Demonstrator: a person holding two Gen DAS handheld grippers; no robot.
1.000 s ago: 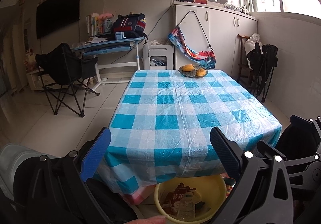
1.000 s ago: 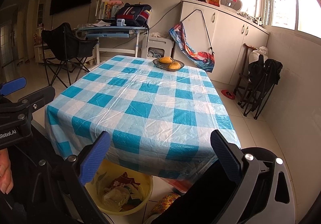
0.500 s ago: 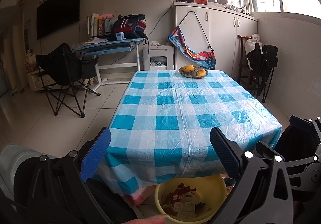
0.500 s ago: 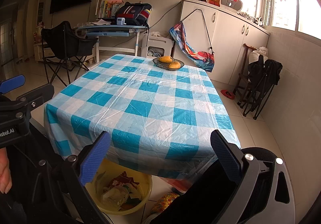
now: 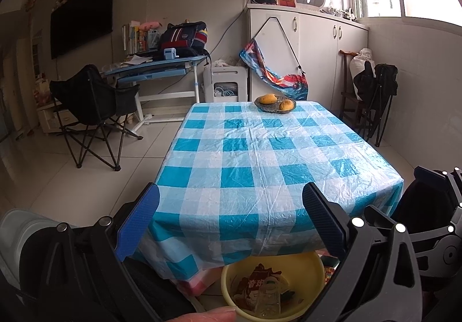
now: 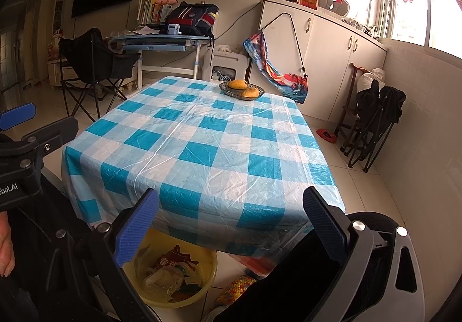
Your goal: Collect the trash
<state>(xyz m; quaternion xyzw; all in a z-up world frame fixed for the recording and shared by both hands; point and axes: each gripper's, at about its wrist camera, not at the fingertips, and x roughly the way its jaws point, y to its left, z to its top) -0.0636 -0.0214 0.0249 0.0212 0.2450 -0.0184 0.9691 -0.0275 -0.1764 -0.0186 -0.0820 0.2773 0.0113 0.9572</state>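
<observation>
A yellow basin (image 5: 309, 270) (image 6: 202, 287) sits on the floor under the near edge of the table. It holds trash: a red wrapper (image 5: 260, 278) (image 6: 176, 260) and a crumpled clear plastic bottle (image 5: 268, 299) (image 6: 161, 281). My left gripper (image 5: 228, 221) hovers open above the table's near edge with nothing between its blue-padded fingers. My right gripper (image 6: 231, 224) is open too, empty, over the near right part of the table. The blue and white checked tablecloth (image 5: 254, 166) (image 6: 202, 149) shows no loose trash.
A dark dish of mangoes (image 5: 275, 104) (image 6: 242, 89) stands at the table's far end. A black folding chair (image 5: 92, 108) and a blue desk (image 5: 156, 68) stand on the left. White cabinets (image 5: 317, 56) and a folded chair (image 6: 375, 120) line the right wall.
</observation>
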